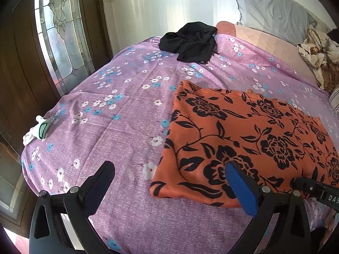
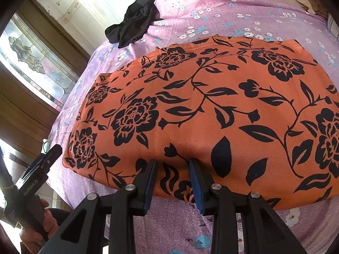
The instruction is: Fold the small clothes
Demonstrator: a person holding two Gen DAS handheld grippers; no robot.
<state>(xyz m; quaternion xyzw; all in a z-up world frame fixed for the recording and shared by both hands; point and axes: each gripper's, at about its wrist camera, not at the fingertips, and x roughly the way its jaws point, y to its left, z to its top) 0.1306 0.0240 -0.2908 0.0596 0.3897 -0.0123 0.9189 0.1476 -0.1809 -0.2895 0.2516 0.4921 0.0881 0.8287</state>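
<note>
An orange cloth with black flowers [image 1: 250, 139] lies folded flat on the purple flowered bedsheet [image 1: 118, 114]; it fills the right wrist view [image 2: 211, 105]. My left gripper [image 1: 169, 175] is open and empty, low over the cloth's near left corner, its right finger above the cloth. My right gripper [image 2: 172, 169] has its jaws partly open at the cloth's near edge, with fabric showing between the pads. A black garment [image 1: 190, 40] lies crumpled at the far side of the bed, also in the right wrist view [image 2: 133, 23].
A small white and green item [image 1: 39, 130] lies at the bed's left edge. A grey pillow [image 1: 273, 10] and a patterned bundle [image 1: 315, 50] sit at the far right. A wooden door with glass panels [image 1: 57, 31] stands left of the bed.
</note>
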